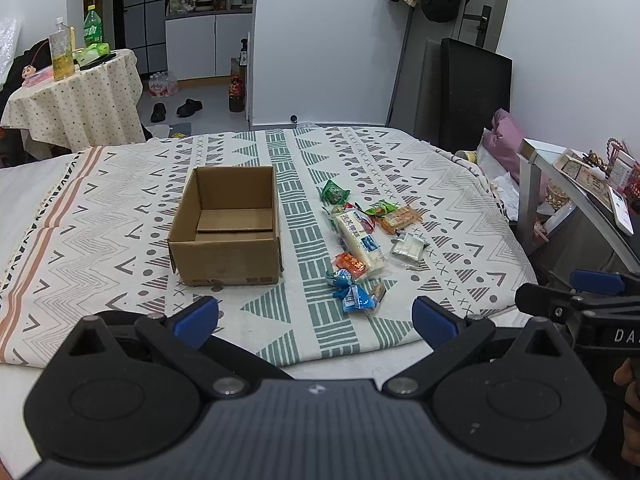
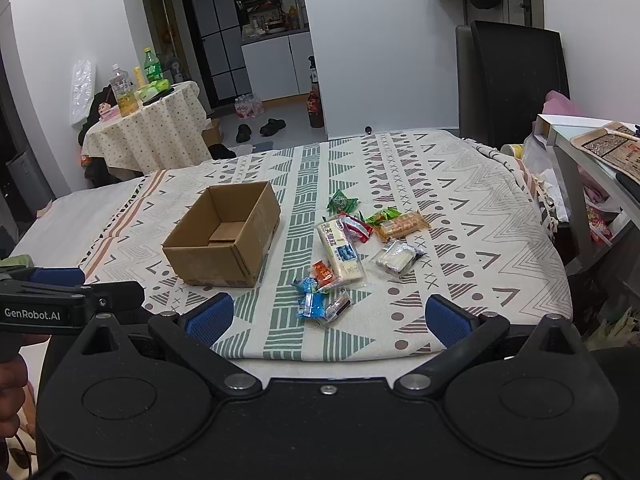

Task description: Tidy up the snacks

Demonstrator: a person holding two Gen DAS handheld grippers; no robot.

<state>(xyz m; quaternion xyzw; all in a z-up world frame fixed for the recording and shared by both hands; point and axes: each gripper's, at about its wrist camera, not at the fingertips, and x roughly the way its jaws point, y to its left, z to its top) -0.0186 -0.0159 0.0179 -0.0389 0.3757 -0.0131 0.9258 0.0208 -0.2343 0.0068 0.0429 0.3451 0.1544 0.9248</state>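
An open, empty cardboard box (image 1: 228, 232) (image 2: 224, 236) sits on the patterned cloth (image 1: 120, 208) (image 2: 460, 208). To its right lies a loose pile of wrapped snacks: a long white packet (image 1: 360, 240) (image 2: 340, 252), a green candy (image 1: 334, 192) (image 2: 341, 201), an orange biscuit pack (image 1: 402, 218) (image 2: 402, 224), a clear packet (image 1: 408, 246) (image 2: 396, 258) and blue wrappers (image 1: 356, 298) (image 2: 312, 304). My left gripper (image 1: 316, 320) hovers open at the near edge, nothing between its fingers. My right gripper (image 2: 328, 318) is open too, just in front of the blue wrappers.
A round table (image 1: 76, 92) with bottles stands at the far left. A grey side table (image 1: 576, 188) with clutter flanks the cloth on the right. A dark panel (image 2: 516, 80) leans against the back wall. Shoes (image 1: 176, 110) lie on the floor beyond.
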